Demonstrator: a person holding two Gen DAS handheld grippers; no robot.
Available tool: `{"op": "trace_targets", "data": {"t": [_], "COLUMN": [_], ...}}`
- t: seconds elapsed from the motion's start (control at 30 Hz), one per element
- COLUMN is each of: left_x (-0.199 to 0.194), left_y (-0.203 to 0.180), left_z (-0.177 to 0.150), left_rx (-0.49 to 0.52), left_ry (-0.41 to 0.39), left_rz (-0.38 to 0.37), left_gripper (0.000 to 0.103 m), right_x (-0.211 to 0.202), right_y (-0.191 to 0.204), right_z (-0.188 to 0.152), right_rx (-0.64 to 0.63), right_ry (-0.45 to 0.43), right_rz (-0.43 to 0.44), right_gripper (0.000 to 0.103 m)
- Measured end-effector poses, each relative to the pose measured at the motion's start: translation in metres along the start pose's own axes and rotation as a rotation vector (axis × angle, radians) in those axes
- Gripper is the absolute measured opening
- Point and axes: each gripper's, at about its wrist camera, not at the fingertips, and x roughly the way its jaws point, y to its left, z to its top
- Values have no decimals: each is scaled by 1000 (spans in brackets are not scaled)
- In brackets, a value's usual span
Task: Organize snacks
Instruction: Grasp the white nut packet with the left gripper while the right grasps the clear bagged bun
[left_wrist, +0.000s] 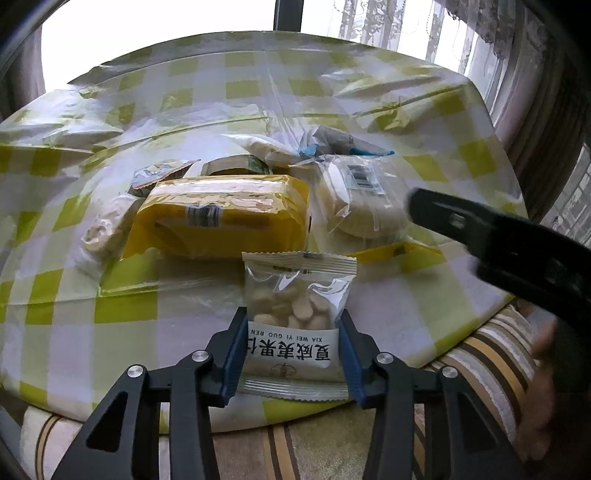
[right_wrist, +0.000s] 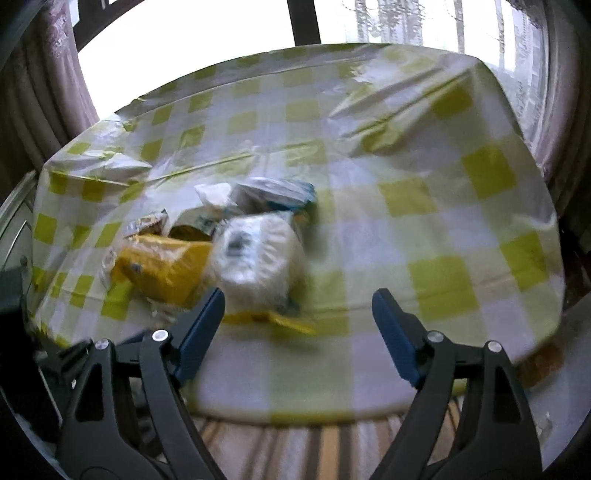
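My left gripper (left_wrist: 293, 325) is shut on a small clear nut packet (left_wrist: 295, 317) with a white label and holds it above the table's near edge. Behind it lies a pile of snacks: a big yellow pack (left_wrist: 225, 218), a clear bag of pale round cakes (left_wrist: 358, 199), a rice cracker pack (left_wrist: 107, 229) and small packets at the back. My right gripper (right_wrist: 298, 306) is open and empty, just in front of the same pile, where the yellow pack (right_wrist: 162, 266) and the clear bag (right_wrist: 258, 254) show blurred. The right gripper's body shows in the left wrist view (left_wrist: 517, 251).
The table wears a wrinkled yellow-and-white checked plastic cloth (left_wrist: 424, 295), also in the right wrist view (right_wrist: 443, 221). A striped cushion (left_wrist: 491, 354) lies below the near edge. Curtains and a bright window stand behind the table.
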Motion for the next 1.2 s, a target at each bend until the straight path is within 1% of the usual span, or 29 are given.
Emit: {"op": "trace_targets", "data": {"t": [0.2, 0.5, 0.67, 0.7, 0.73, 0.9, 1.03, 1.2], "left_x": [-1, -1, -2, -2, -3, -7, -13, -19], "left_y": [4, 7, 9, 9, 9, 12, 10, 6], "left_z": [-3, -5, -6, -6, -7, -10, -12, -16], "left_rx": [-20, -39, -49, -51, -54, -75, -79, -71], "left_ry": [-25, -52, -64, -66, -69, -80, -99, -109], "left_rz": [-16, -28, -34, -32, -32, -35, -33, -25], "left_gripper": [45, 45, 45, 45, 44, 44, 44, 44], "right_x": [19, 54, 69, 70, 70, 64, 54, 35], "right_y": [17, 33, 35, 35, 36, 41, 35, 31], "right_z": [13, 21, 18, 17, 17, 13, 7, -2], "right_rx": [-33, -64, -70, -71, -73, -92, -65, -55], "right_ry": [-3, 49, 74, 75, 75, 55, 52, 27], "right_rz": [-5, -35, -45, -46, -45, -63, -59, -66], "right_gripper": [84, 84, 84, 82, 73, 70, 69, 69]}}
